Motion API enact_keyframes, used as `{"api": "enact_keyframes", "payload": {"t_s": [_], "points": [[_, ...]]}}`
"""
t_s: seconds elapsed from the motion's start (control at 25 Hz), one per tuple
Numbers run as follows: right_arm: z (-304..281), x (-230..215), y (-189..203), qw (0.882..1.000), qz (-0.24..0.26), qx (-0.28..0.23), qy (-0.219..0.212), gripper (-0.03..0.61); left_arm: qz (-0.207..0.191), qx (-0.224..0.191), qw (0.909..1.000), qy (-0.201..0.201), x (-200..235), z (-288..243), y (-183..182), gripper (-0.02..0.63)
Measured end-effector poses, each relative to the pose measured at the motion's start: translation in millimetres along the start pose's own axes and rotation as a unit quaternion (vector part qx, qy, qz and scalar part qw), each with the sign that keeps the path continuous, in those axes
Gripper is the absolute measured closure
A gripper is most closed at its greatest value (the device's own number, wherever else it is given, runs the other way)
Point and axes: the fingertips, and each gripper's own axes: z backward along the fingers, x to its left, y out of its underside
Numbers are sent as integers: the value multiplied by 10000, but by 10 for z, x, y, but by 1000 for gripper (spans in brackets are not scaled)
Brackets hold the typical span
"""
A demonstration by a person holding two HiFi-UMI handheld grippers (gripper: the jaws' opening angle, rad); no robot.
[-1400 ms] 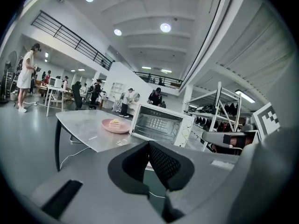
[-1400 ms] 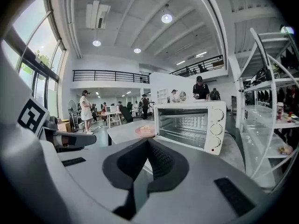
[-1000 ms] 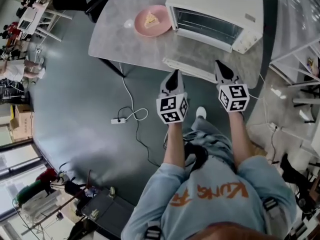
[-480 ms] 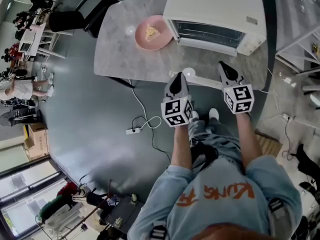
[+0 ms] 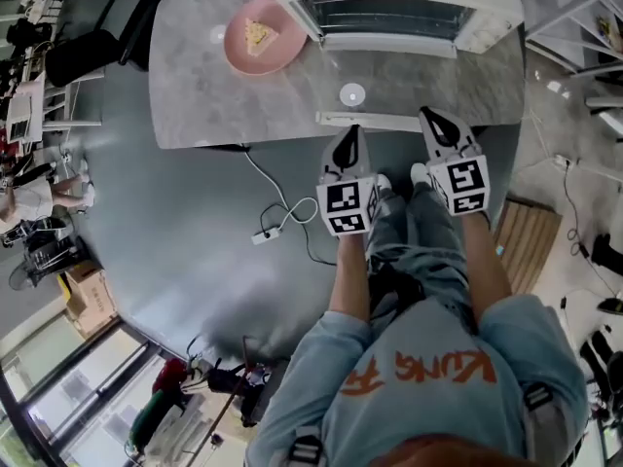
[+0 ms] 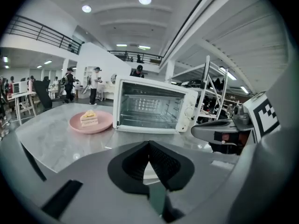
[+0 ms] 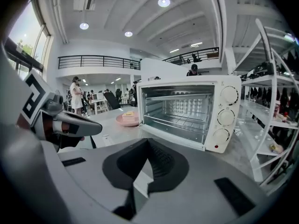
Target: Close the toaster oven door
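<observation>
The white toaster oven (image 5: pixel 399 3) stands at the back of the grey table (image 5: pixel 195 105), its cavity showing. Its glass door lies open and flat toward me, with the white handle bar (image 5: pixel 375 121) near the table's front edge. My left gripper (image 5: pixel 350 136) is shut and empty, its tip just in front of the handle's left part. My right gripper (image 5: pixel 433 120), also shut and empty, points at the handle's right end. Whether either touches the handle I cannot tell. In the left gripper view the oven (image 6: pixel 154 108) is ahead of the shut gripper (image 6: pixel 149 143); the right gripper view shows the oven (image 7: pixel 187 111) beyond the gripper (image 7: pixel 148 141).
A pink plate (image 5: pixel 258 42) with a cake slice sits left of the oven. A dark chair (image 5: pixel 88 47) stands at the table's left. A power strip with its cable (image 5: pixel 265 233) lies on the floor. A wooden pallet (image 5: pixel 526 236) and metal shelving (image 7: pixel 275 101) are at the right.
Both grippers have sunk and come up to the front edge of the open door. The head camera has swung, so the oven sits higher in view. Both jaws stayed shut.
</observation>
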Motion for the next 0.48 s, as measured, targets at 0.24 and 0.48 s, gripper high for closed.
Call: {"api": "enact_keyframes", "payload": {"t_s": [0.24, 0.48], "points": [[49, 200, 376, 9994, 84, 301, 115, 580, -440, 460, 9971, 415, -70, -96, 413, 612], [66, 320, 730, 9950, 626, 776, 89, 580, -1161, 750, 9885, 607, -44, -216, 599, 612]]}}
